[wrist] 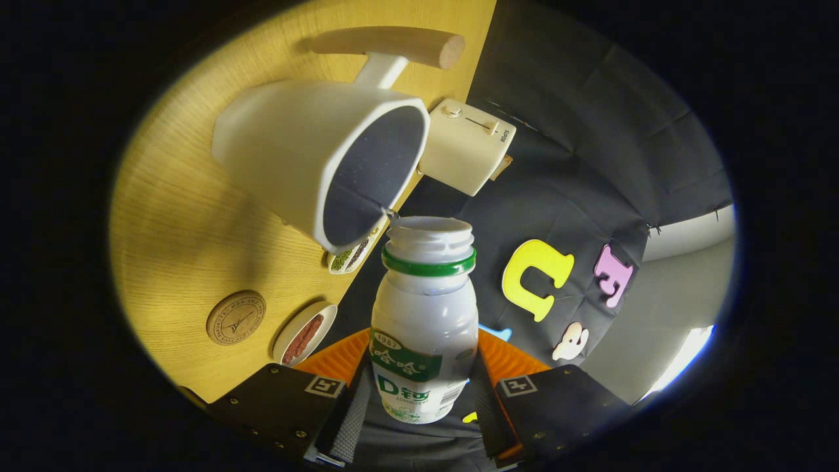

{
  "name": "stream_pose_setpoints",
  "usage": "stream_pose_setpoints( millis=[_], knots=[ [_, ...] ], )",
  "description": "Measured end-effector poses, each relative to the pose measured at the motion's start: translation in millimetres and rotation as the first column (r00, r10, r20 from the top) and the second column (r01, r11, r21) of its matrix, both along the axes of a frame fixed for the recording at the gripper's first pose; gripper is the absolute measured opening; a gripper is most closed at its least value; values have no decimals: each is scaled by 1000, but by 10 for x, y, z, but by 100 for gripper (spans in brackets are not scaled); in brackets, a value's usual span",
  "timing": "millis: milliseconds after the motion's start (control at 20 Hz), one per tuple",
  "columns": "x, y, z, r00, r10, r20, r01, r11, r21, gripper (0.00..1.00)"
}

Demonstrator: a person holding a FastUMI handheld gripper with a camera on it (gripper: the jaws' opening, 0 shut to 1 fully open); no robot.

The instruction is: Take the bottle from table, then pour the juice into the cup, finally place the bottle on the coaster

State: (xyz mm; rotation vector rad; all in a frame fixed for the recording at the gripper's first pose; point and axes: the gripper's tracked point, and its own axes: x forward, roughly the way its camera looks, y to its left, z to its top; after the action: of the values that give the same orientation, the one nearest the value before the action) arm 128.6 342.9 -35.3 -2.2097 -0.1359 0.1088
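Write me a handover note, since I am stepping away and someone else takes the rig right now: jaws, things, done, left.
Gripper: jaws shut on the bottle, cap off, tilted with its mouth at the cup's rim.
Cup: white, wooden handle, on the table, just beyond the bottle's mouth.
Coaster: round, wooden, bare, on the table beside a small dish.
Done: bottle taken up and brought to the cup.
Left: finish the pour (no stream visible), then stand the bottle on the coaster.
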Motion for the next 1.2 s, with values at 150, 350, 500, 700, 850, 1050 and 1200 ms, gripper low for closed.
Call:
stream_pose_setpoints(
  millis=[150,350,500,700,850,1050,1200],
  knots=[
    [-22,-11,-27,1000,3,2,-3,1000,-11,70],
    [-12,-11,-47,1000,1,1,-1,1000,-27,70],
    [-14,-28,-53,1000,-5,3,5,999,-40,70],
    [-8,-37,-61,1000,-9,5,9,999,-43,70],
    [-20,-20,-77,1000,-3,9,3,999,-51,71],
    [-19,-10,-120,1000,-2,-2,2,999,-44,71],
    [-21,-15,-129,1000,-7,-16,7,1000,13,71]
  ],
)
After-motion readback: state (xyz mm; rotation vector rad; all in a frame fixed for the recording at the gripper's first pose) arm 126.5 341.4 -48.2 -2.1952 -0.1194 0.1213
